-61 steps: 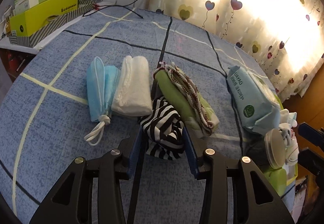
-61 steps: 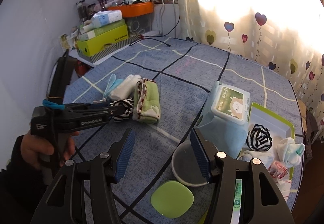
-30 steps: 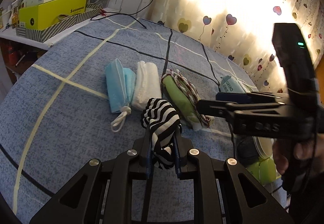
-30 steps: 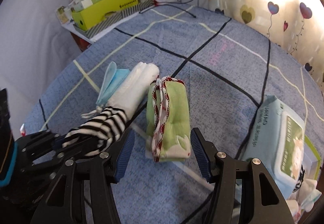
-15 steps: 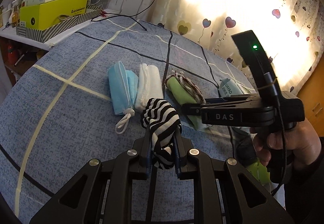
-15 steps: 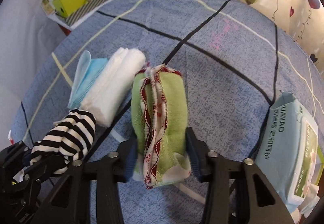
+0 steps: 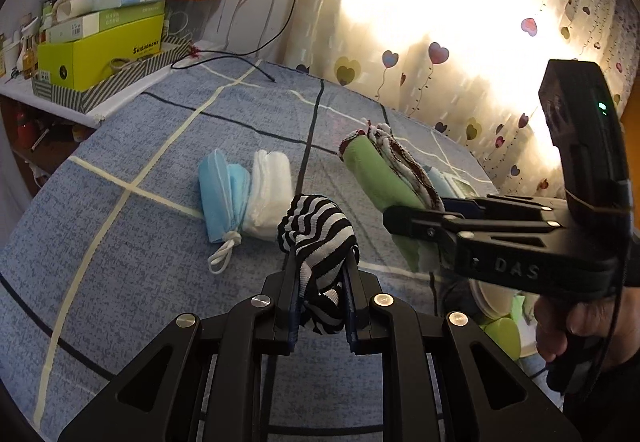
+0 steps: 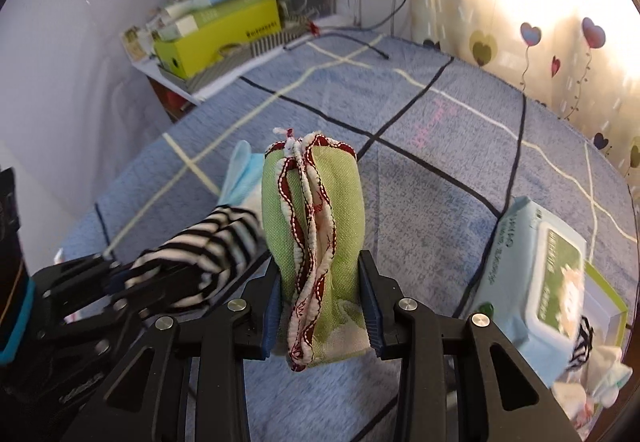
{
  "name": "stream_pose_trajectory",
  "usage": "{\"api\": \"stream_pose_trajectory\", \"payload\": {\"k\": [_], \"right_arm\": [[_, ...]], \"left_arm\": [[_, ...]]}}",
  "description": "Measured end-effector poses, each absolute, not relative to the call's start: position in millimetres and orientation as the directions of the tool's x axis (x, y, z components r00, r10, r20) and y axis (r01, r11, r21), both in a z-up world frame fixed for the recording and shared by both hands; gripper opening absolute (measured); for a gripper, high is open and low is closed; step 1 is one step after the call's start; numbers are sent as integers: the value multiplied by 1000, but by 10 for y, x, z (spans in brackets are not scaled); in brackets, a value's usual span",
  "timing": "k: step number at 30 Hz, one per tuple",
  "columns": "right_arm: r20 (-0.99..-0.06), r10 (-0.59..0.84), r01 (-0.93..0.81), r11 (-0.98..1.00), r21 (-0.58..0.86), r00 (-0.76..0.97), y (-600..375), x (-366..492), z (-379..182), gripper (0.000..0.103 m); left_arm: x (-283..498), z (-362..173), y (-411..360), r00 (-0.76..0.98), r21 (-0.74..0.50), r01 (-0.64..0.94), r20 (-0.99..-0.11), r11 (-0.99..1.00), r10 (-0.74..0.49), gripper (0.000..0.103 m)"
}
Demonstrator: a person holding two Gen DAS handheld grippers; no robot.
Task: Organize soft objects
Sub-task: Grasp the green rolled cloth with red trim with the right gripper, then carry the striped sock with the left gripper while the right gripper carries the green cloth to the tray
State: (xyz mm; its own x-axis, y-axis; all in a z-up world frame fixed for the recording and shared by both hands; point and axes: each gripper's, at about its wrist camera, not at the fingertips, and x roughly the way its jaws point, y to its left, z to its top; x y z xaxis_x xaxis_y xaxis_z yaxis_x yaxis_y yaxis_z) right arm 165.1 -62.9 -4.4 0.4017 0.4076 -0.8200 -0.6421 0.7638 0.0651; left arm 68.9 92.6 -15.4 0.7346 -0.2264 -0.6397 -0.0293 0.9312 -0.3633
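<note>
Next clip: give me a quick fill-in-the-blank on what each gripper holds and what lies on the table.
The left gripper is shut on the ____ striped cloth.
The right gripper is shut on the folded ____ towel.
The blue face mask lies touching a ____ folded cloth.

Missing words: black-and-white; green; white

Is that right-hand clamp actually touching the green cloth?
Touching. The right wrist view shows the right gripper with both blue pads pressed against the green cloth's sides.

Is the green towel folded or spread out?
Folded: the green towel is a thick bundle, its red-white edges stacked together, pinched between the right tongs.
</note>
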Motion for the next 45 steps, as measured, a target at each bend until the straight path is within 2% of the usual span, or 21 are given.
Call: {"api": "stream_pose_trajectory", "payload": {"k": [19, 45], "right_arm": [[-703, 472, -604, 793, 77, 531, -1332, 991, 415, 33], [-656, 437, -513, 854, 87, 615, -2043, 778, 576, 34]], "left_arm": [[576, 199, 436, 757, -316, 69, -601, 946, -256, 18], [584, 396, -163, 744, -274, 183, -589, 944, -315, 18]]}}
